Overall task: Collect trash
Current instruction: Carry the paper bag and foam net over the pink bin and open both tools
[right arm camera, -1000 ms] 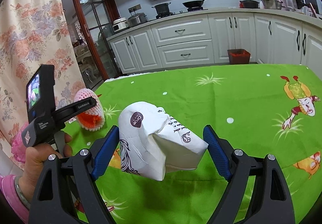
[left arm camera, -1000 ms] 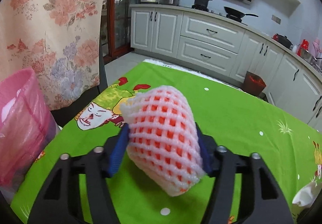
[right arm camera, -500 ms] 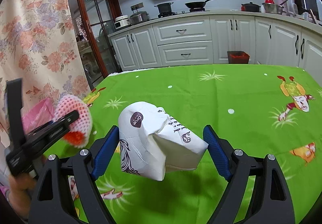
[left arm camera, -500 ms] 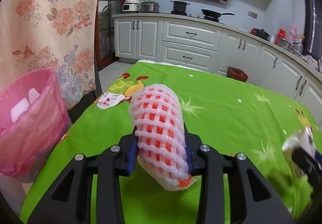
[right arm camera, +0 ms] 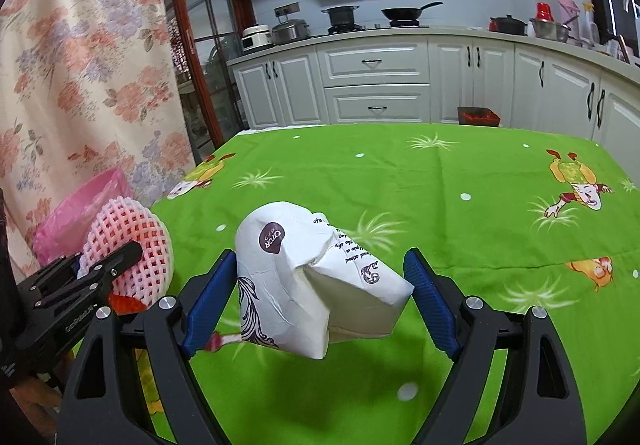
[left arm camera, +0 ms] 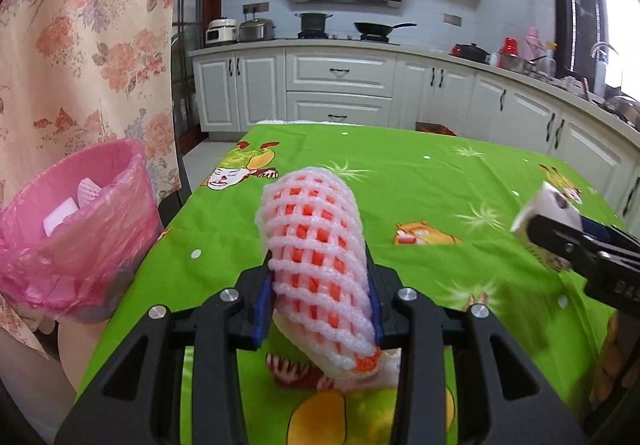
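My left gripper (left arm camera: 318,293) is shut on a white foam fruit net (left arm camera: 316,261) with an orange inside, held above the green tablecloth (left arm camera: 420,185). The net and left gripper also show in the right wrist view (right arm camera: 128,257). My right gripper (right arm camera: 320,285) is shut on a crumpled white paper bag (right arm camera: 312,277) with dark print, held above the table; the bag also shows at the right of the left wrist view (left arm camera: 548,213). A bin lined with a pink bag (left arm camera: 76,229) stands off the table's left edge and holds some white trash. It also shows behind the net in the right wrist view (right arm camera: 80,213).
A floral curtain (left arm camera: 80,45) hangs behind the bin. White kitchen cabinets (left arm camera: 340,93) and a counter with pots run along the far wall. A small dark bin with red contents (right arm camera: 478,115) stands on the floor past the table's far edge.
The left gripper has swung with the foam net so the pink bin now lies closer at its left. The right gripper and paper bag have shifted left, close beside the left gripper.
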The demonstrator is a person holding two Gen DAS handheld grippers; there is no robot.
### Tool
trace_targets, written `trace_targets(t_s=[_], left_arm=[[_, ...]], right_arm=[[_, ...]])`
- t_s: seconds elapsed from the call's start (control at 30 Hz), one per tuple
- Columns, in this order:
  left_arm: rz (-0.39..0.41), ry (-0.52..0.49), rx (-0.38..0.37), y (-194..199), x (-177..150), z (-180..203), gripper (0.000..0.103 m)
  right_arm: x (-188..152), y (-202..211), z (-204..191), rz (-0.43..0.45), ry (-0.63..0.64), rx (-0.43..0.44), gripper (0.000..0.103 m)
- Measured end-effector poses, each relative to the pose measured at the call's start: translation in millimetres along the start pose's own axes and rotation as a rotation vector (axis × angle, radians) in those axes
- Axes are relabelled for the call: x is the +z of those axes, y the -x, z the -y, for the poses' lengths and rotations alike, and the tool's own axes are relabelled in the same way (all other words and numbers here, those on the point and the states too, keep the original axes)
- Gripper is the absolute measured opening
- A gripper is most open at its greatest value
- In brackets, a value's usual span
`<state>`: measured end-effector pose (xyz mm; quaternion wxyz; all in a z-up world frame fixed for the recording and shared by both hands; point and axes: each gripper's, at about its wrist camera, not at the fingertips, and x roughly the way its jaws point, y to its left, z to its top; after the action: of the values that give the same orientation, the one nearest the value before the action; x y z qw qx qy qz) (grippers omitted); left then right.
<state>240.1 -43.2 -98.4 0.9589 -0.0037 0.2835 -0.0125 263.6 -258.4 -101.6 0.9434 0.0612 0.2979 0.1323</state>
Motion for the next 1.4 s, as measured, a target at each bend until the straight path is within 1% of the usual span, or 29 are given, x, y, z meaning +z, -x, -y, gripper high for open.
trace_targets(t_s=[0.2, 0.47, 0.63, 0.77, 0.87, 0.97, 1.13, 1.4], left_arm=[[0.042, -0.041, -0.023, 33.2, -9.9, -3.1, 0.036], [0.08, -0.055, -0.013, 63.8, -19.3, -13.5, 0.036], [0.1, -0.047, -0.001, 79.0, -22.0, -27.1, 0.037], [0.12, -0.054, -0.007, 93.4, -22.8, -35.9, 0.037], [0.125, -0.066, -0.006, 99.6, -24.5, -42.5, 0.037], [0.121, -0.051, -0.004, 102.0, -23.7, -54.0, 0.038], [0.12, -0.029, 0.035, 103.7, -15.5, -76.1, 0.038], [0.148, 0.013, 0.113, 106.0, 11.8, -117.2, 0.038]], right_arm=[[-9.1, 10.8, -18.1, -0.003, 0.041, 0.005, 0.08], [-13.0, 21.0, -40.5, -0.001, 0.077, 0.024, 0.08], [-12.7, 23.4, -55.8, -0.006, 0.101, 0.053, 0.08], [-12.6, 22.8, -70.1, -0.015, 0.117, 0.08, 0.08], [-11.1, 20.2, -82.4, -0.023, 0.133, 0.105, 0.08], [-7.4, 15.9, -94.5, -0.031, 0.151, 0.132, 0.08], [1.9, 6.5, -115.7, -0.033, 0.182, 0.174, 0.08], [24.6, -15.0, -155.6, -0.024, 0.228, 0.248, 0.08]])
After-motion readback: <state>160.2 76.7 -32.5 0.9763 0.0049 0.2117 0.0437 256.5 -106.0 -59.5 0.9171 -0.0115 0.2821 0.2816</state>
